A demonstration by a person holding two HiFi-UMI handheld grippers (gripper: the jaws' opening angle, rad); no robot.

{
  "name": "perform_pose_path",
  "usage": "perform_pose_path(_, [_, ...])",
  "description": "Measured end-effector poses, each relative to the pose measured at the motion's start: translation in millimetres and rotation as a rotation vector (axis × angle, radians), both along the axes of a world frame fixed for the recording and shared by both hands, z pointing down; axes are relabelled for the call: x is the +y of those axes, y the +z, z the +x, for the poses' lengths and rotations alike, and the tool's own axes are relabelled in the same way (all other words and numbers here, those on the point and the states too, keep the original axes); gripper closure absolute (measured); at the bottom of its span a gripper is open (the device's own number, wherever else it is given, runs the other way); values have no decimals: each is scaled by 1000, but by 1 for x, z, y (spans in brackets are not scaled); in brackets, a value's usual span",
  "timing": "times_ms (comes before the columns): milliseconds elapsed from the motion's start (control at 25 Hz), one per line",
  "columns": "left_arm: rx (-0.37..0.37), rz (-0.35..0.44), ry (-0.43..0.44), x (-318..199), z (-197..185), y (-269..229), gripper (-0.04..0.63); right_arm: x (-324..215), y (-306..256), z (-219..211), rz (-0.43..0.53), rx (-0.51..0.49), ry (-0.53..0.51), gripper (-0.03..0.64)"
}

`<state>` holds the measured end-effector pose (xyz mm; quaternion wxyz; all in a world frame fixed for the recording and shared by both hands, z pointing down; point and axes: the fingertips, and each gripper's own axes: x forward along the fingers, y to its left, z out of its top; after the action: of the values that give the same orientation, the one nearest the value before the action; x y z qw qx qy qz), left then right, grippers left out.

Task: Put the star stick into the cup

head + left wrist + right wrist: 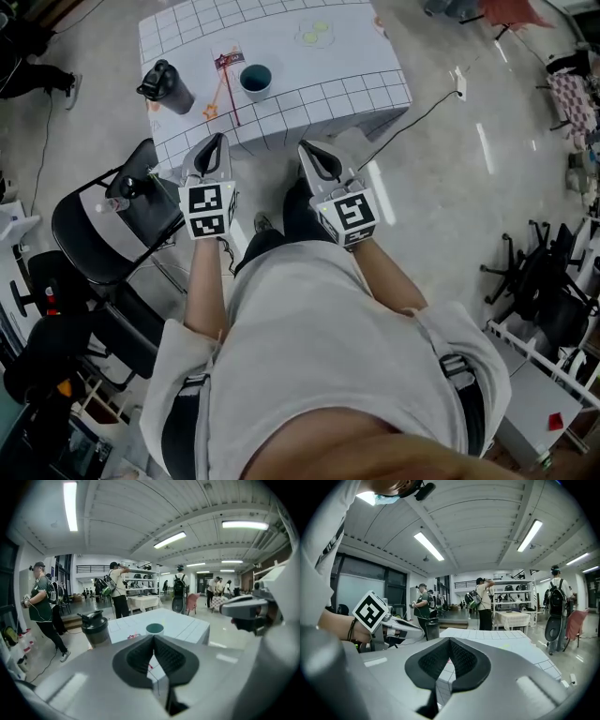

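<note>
I've got both grippers clenched on nothing, jaws pressed tight together. The left gripper (216, 142) and right gripper (307, 150) hang side by side at the near edge of the gridded table (328, 80). The star stick (221, 89) lies flat on the table just ahead of the left gripper, star end nearest its tips but apart from them. The cup (255, 79) stands upright ahead, between the two grippers' lines, just right of the stick. A dark shaker bottle (167, 86) sits ahead-left of the left gripper.
</note>
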<state>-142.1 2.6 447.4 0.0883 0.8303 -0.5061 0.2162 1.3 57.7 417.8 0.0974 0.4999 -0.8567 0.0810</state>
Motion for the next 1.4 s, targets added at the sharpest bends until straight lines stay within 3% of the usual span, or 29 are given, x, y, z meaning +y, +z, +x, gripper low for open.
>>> perform_pose_path(280, [-80,-62,-65,-77,20,18,592,-84,10,35,-16,-28,-117,617])
perform_pose_path(480, [-208,-199,-88,-114,28,46,592,-130,12,58,-28,-29,-220,617])
perform_pose_path(640, [-291,-283,-99,-144,27,72,592,-161,22,88,-55,-41,-241,617])
perform_pose_path(920, [-437,-463,-89,-177,4,128,592,-176,48,124,-130,-56,-182,617])
perform_pose_path(1000, [-446,-493,-73,-185,2,140,591,-177,50,130,-140,-54,-157,617])
perform_pose_path(1120, [-468,-532,-32,-190,-1,159,531,-173,50,136,-150,-54,-106,617])
perform_pose_path(1400, [-494,-624,33,-193,-6,196,528,-163,51,139,-169,-52,9,617])
